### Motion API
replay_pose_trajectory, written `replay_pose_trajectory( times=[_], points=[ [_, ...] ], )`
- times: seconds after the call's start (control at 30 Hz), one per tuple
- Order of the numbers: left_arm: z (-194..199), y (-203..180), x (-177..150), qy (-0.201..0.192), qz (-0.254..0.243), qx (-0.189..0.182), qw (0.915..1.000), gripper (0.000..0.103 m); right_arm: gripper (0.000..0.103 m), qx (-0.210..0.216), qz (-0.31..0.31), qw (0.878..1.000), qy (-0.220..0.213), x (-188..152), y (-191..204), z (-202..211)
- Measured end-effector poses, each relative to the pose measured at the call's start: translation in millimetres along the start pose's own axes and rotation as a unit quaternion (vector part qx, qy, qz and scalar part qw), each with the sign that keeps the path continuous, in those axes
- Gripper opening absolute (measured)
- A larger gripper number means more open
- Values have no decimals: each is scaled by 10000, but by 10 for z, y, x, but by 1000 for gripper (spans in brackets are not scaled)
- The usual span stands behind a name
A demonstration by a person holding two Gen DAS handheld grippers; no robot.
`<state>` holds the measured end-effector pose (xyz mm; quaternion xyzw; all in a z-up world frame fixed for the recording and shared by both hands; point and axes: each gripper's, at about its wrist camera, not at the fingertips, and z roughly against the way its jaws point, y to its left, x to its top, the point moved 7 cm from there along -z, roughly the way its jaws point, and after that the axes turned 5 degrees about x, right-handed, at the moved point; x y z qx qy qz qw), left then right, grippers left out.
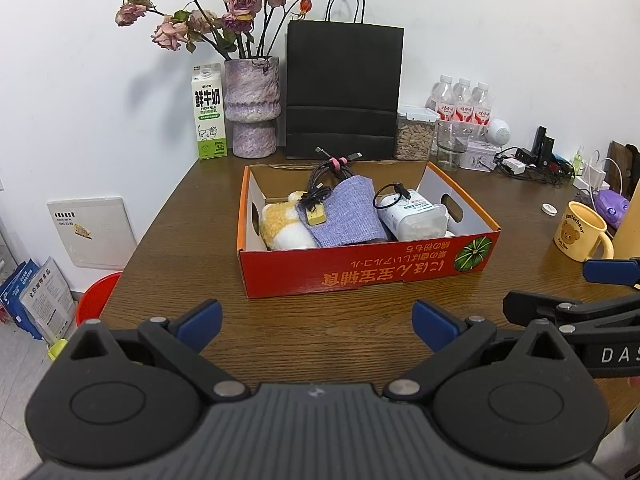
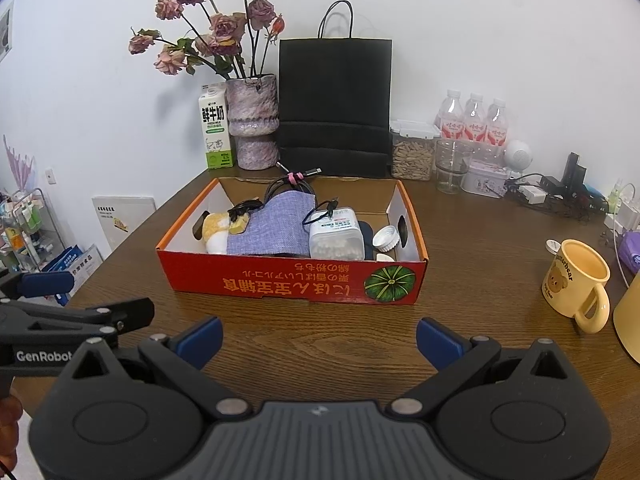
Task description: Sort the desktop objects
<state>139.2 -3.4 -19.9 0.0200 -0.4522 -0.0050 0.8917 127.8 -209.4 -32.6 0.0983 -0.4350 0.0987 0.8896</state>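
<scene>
Red cardboard box (image 1: 368, 272) sits mid-table, packed with a purple cloth (image 1: 348, 212), cables and a jar, long side facing both claws. Left gripper (image 1: 316, 322) and right gripper (image 2: 318, 338) hover near it, spread wide, empty, about equally close.

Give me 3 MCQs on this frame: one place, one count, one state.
1. Where does the purple cloth lie?
A. in the red box
B. on the mug
C. inside the black bag

2. How many water bottles stand at the wall?
A. one
B. three
C. five

3. How are the left gripper and right gripper set?
A. both open, holding nothing
B. left shut on a cable
C. right shut on the mug

Key: 1 A, the cloth rests among the items in the box; 2 B, three capped bottles stand side by side; 3 A, the fingers of each are spread wide over bare table.
</scene>
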Motion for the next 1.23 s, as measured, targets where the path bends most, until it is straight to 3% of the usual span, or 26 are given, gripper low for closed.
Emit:
replay_pose_trajectory(
  times=[1.23],
  points=[
    [-72,-27,12,70,25,-54,10000,103,103,-66,-36,10000,17,5,-45,-43]
  ],
)
